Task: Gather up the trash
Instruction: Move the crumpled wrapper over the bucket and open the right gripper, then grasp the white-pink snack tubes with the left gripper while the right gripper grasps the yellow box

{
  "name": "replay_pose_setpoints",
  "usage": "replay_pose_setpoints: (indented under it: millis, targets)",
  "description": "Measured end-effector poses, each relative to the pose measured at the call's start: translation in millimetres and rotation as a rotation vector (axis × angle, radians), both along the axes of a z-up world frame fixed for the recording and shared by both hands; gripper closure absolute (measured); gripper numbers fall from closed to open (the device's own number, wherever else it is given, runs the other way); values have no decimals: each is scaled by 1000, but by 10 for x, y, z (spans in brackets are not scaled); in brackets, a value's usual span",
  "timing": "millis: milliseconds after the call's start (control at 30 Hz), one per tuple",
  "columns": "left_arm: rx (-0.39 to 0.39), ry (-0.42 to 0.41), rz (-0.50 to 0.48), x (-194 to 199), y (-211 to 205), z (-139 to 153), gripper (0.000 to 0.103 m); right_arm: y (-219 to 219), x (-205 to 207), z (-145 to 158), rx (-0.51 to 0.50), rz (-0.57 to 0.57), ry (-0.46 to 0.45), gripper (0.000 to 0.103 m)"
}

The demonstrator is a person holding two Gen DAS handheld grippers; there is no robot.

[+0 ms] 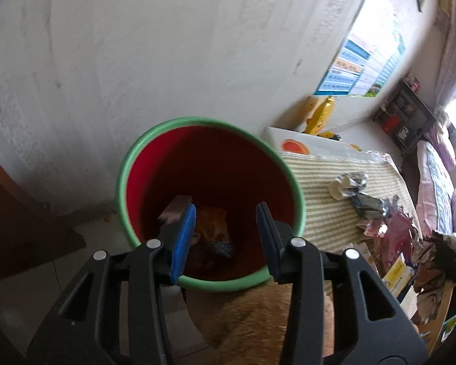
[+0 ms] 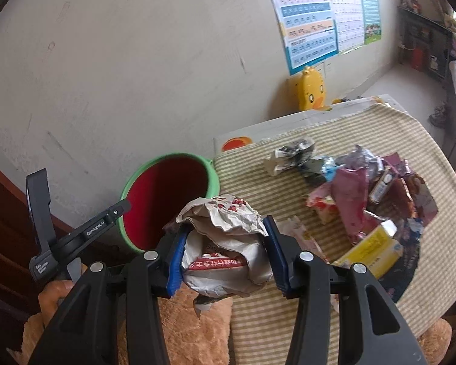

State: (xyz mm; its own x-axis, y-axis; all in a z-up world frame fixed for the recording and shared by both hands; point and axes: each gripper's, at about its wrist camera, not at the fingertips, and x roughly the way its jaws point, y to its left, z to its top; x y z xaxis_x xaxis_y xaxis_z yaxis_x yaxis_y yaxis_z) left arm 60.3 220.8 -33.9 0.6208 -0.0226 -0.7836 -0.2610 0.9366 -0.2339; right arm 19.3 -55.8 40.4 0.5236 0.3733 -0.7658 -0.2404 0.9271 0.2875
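Observation:
A red bucket with a green rim (image 1: pixel 197 120) stands on the floor by the wall, and several wrappers (image 1: pixel 211 228) lie at its bottom. My left gripper (image 1: pixel 226 238) hangs over the bucket's mouth, open, with nothing between its blue pads (image 1: pixel 184 240). My right gripper (image 2: pixel 225 251) is shut on a crumpled white paper wrapper (image 2: pixel 225 222) with red print. It holds the wrapper above the table's near-left edge, just right of the bucket (image 2: pixel 126 193). A pile of trash (image 2: pixel 364 197) lies on the striped tablecloth (image 2: pixel 288 319); it also shows at the right of the left wrist view (image 1: pixel 389 222).
A yellow box (image 2: pixel 371 249) lies at the pile's near side. A hand (image 2: pixel 53 298) holds the left tool's handle (image 2: pixel 76 237) beside the bucket. Brown plush fabric (image 2: pixel 191 328) lies below both grippers. A yellow duck toy (image 2: pixel 311 91) and posters (image 2: pixel 310 24) are at the wall.

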Motion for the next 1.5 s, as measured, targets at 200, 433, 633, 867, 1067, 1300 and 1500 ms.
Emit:
replay_pose_setpoints:
  millis: [200, 433, 633, 867, 1067, 1300, 1500]
  targets:
    - [-4, 18, 23, -9, 55, -70, 62, 380, 335, -128, 40, 76, 25, 57]
    - [21, 16, 46, -29, 70, -62, 48, 876, 824, -179, 167, 151, 34, 32]
    - [36, 24, 48, -62, 54, -58, 42, 743, 810, -81, 195, 118, -4, 28]
    - [49, 10, -35, -30, -244, 0, 34, -53, 263, -30, 47, -5, -132, 20]
    - [57, -32, -189, -65, -789, 94, 23, -966, -340, -354, -18, -196, -47, 18]
    - [-116, 123, -361, 112, -1551, -209, 18, -1630, -742, -664, -27, -385, 33, 18]
    - [-75, 230, -310, 347, -2014, -547, 18, -1763, -851, -689, 38, -391, 17, 18]
